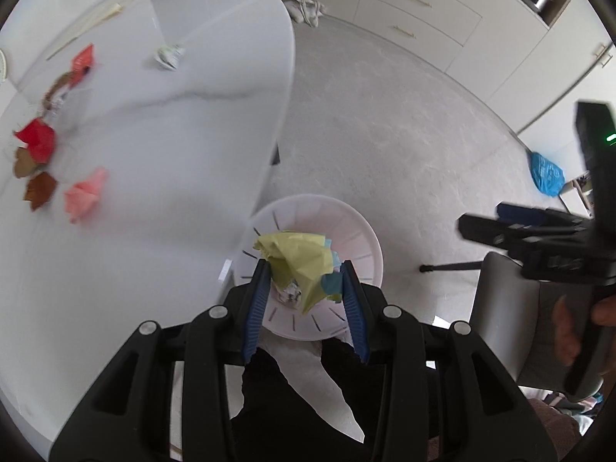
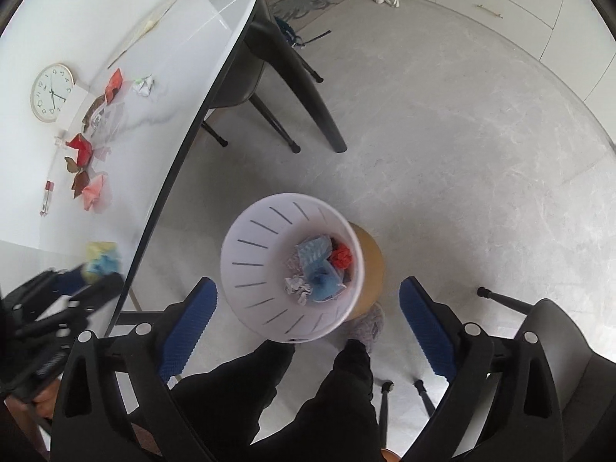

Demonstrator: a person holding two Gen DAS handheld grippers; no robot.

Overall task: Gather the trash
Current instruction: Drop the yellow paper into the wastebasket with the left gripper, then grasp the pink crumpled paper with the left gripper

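crumpled paper carried over the slotted white bin (image 2: 246,265)
left tool (image 1: 304,281) clenched on a yellow-and-blue paper wad (image 1: 298,263); right tool (image 2: 308,308) released, ribbed blue pads spread wide, nothing between.

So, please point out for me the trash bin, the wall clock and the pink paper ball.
trash bin (image 2: 246,265): right wrist view, on its white slotted inner wall.
wall clock (image 2: 52,92): right wrist view, on the middle of its white face.
pink paper ball (image 1: 82,196): left wrist view, on the middle of the crumpled paper.

Wide-apart jaws of right gripper (image 2: 304,313) above white bin (image 2: 246,246) of crumpled paper (image 2: 321,265).
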